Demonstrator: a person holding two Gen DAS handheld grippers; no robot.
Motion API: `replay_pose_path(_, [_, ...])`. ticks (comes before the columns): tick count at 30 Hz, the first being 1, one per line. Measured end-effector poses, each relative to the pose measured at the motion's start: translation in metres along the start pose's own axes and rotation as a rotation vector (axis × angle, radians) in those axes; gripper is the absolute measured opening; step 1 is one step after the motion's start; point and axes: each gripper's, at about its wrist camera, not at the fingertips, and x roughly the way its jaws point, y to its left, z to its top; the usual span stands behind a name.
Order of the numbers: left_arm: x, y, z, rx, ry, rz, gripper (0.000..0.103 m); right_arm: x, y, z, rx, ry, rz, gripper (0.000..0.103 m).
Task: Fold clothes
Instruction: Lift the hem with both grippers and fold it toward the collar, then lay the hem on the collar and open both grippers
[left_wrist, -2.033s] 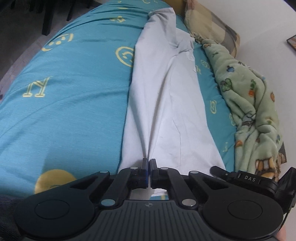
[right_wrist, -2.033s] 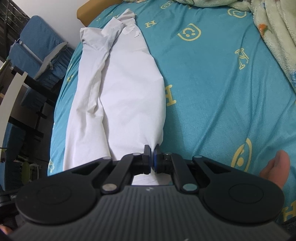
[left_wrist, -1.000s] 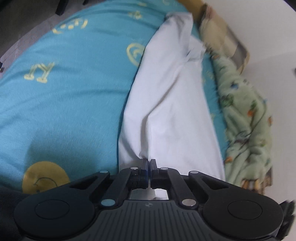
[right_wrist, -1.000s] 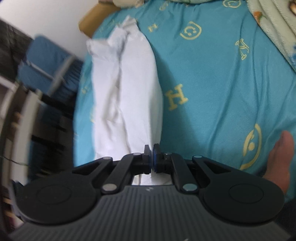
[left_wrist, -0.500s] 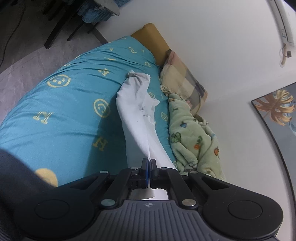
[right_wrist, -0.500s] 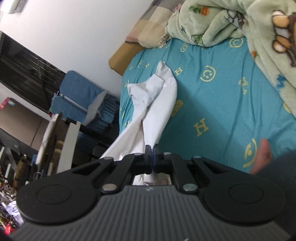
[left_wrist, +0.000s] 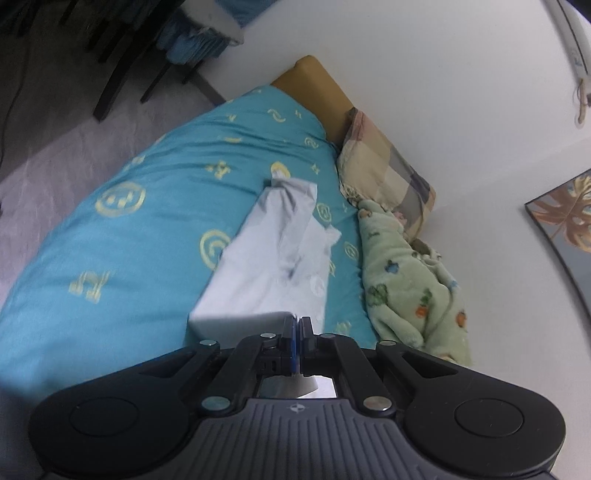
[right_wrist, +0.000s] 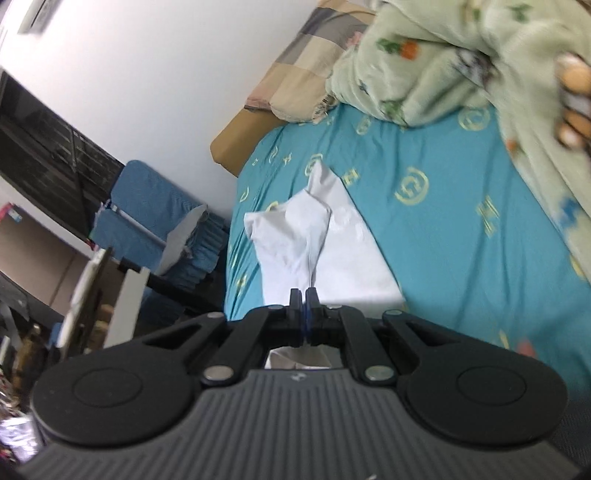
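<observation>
Left gripper (left_wrist: 297, 326) and right gripper (right_wrist: 305, 297) are each pinching shut on the near hem of the thin white cotton garment (left_wrist: 273, 251), lifting it while its far end is lying on the teal patterned bed (left_wrist: 110, 236) toward the headboard edge. Light, limp, sagging cloth; hem corners look like the best hold.

Shirt (left_wrist: 273, 258) on bed (left_wrist: 140, 236), blanket (left_wrist: 402, 273) right, pillow (left_wrist: 388, 173) behind
</observation>
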Motion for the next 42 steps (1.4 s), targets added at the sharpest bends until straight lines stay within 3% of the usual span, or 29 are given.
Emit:
replay_pose_path(7, [0.093,-0.033,0.062,0.208,-0.151,0.142,0.001,0.099,0.008,0.061,-0.177,-0.121,-0.066,0.004])
replay_pose_path(13, [0.188,-0.037,0.100,0.388,-0.241,0.229,0.001,0.198,-0.014,0.085,-0.291,-0.127,-0.120,0.005])
replay_pose_path(19, [0.295,-0.017,0.123,0.501,-0.192,0.318,0.001,0.298,-0.040,0.099,-0.394,-0.112,-0.177,0.005])
replay_pose_path(24, [0.335,-0.004,0.122,0.565,-0.110,0.326,0.007,0.328,-0.060,0.095,-0.365,-0.058,-0.195,0.008])
replay_pose_path(25, [0.337,-0.004,0.122,0.569,-0.089,0.329,0.011,0.328,-0.061,0.094,-0.356,-0.047,-0.188,0.010])
replay_pose_path(26, [0.339,-0.005,0.121,0.573,-0.069,0.333,0.028,0.326,-0.060,0.094,-0.358,-0.042,-0.190,0.020])
replay_pose_path(27, [0.338,-0.007,0.119,0.579,-0.061,0.330,0.043,0.321,-0.057,0.092,-0.367,-0.053,-0.193,0.047])
replay_pose_path(28, [0.332,-0.010,0.116,0.585,-0.068,0.318,0.047,0.315,-0.053,0.090,-0.377,-0.065,-0.195,0.062])
replay_pose_path(29, [0.325,-0.013,0.112,0.592,-0.076,0.307,0.055,0.309,-0.049,0.088,-0.386,-0.075,-0.196,0.087])
replay_pose_path(30, [0.316,-0.018,0.108,0.599,-0.086,0.298,0.064,0.298,-0.043,0.085,-0.396,-0.082,-0.185,0.087])
replay_pose_path(33, [0.282,-0.036,0.091,0.629,-0.117,0.269,0.078,0.266,-0.024,0.077,-0.425,-0.105,-0.155,0.086])
replay_pose_path(42, [0.174,-0.082,0.017,0.738,-0.215,0.210,0.085,0.153,0.021,0.027,-0.476,-0.179,-0.113,0.086])
